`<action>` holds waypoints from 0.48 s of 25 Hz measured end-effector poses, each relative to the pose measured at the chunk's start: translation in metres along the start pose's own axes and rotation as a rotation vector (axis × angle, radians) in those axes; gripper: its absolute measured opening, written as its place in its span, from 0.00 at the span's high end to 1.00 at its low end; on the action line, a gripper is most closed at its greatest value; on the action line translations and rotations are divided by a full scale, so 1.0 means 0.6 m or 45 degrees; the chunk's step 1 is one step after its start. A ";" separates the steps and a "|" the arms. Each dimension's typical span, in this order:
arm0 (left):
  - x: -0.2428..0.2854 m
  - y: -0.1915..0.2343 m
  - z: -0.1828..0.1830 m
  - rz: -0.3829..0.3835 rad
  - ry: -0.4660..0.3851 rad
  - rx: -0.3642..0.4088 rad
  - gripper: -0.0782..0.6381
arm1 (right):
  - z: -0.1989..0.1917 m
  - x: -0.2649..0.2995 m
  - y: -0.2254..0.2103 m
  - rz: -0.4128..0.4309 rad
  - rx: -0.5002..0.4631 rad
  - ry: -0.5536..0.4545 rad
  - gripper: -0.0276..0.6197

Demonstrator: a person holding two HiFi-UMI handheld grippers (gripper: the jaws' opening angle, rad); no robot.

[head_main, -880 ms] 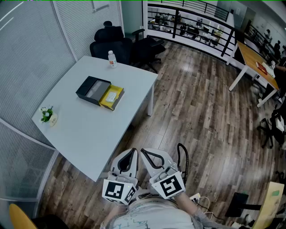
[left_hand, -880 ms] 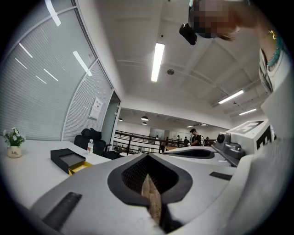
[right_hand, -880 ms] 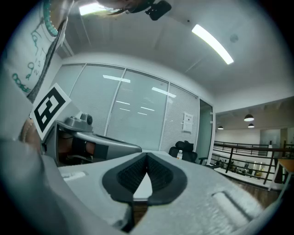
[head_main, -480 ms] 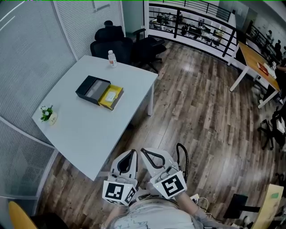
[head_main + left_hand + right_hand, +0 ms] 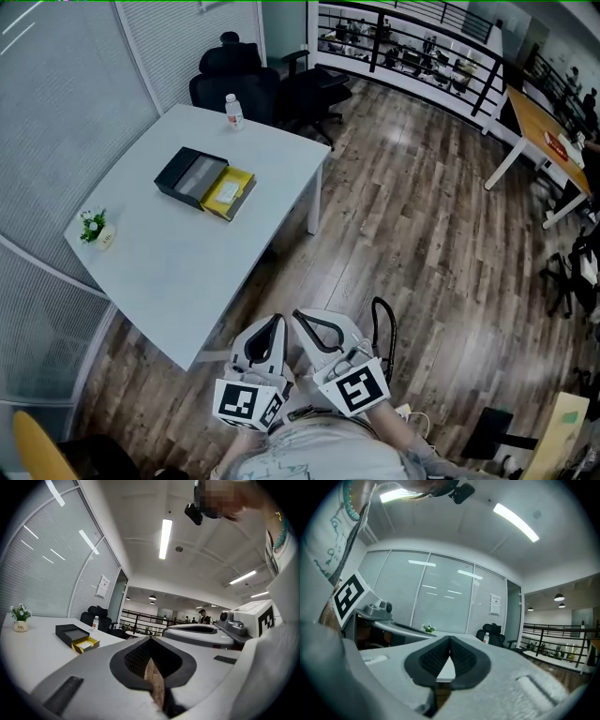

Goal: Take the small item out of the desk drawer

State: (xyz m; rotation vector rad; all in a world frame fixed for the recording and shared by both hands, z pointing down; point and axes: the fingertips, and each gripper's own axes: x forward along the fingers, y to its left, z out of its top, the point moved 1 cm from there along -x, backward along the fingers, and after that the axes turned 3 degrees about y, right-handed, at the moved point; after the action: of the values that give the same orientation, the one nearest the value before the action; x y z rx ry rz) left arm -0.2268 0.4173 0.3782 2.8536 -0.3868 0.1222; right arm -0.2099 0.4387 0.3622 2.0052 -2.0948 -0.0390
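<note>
Step in hand: the approach; no work has begun at the counter. I hold the left gripper point(image 5: 274, 323) and right gripper point(image 5: 307, 323) side by side near my body. Both sets of jaws are together, with nothing between them. The black drawer unit point(image 5: 190, 173) lies on the white counter point(image 5: 178, 267) at 11 o'clock, well apart from both grippers. Its yellow tray point(image 5: 228, 192) stands slid out toward 4 o'clock. A pale item seems to lie in it; I cannot identify it. Next move, in my judgement: advance to the counter, part one set of jaws, and descend over the tray.

White table point(image 5: 178, 272), water bottle point(image 5: 231, 110) at its far edge, potted plant point(image 5: 93, 226) at left, black chairs point(image 5: 234, 84) behind
</note>
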 end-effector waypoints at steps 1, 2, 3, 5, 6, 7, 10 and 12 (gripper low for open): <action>0.005 0.002 0.002 -0.002 0.001 -0.001 0.90 | -0.002 0.002 -0.004 -0.004 0.003 0.004 0.95; 0.011 0.006 0.003 -0.004 0.002 0.000 0.90 | -0.003 0.006 -0.009 -0.008 0.007 0.008 0.95; 0.017 0.011 0.005 -0.006 0.004 0.002 0.90 | -0.003 0.012 -0.013 -0.012 0.011 0.012 0.95; 0.032 0.024 0.007 -0.014 0.009 0.001 0.90 | -0.004 0.027 -0.025 -0.022 0.011 0.016 0.95; 0.042 0.030 0.008 -0.021 0.009 -0.001 0.90 | -0.005 0.035 -0.033 -0.029 0.007 0.018 0.95; 0.053 0.038 0.009 -0.030 0.006 -0.002 0.90 | -0.005 0.045 -0.042 -0.039 0.003 0.020 0.95; 0.091 0.063 0.023 -0.062 -0.003 -0.001 0.90 | -0.002 0.076 -0.073 -0.081 0.011 0.015 0.95; 0.117 0.082 0.041 -0.087 -0.011 0.002 0.90 | 0.004 0.100 -0.093 -0.099 0.024 0.005 0.95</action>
State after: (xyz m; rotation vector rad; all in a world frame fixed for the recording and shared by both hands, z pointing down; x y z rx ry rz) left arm -0.1714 0.3473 0.3745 2.8656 -0.2903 0.0972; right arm -0.1575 0.3758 0.3590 2.0951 -2.0220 -0.0287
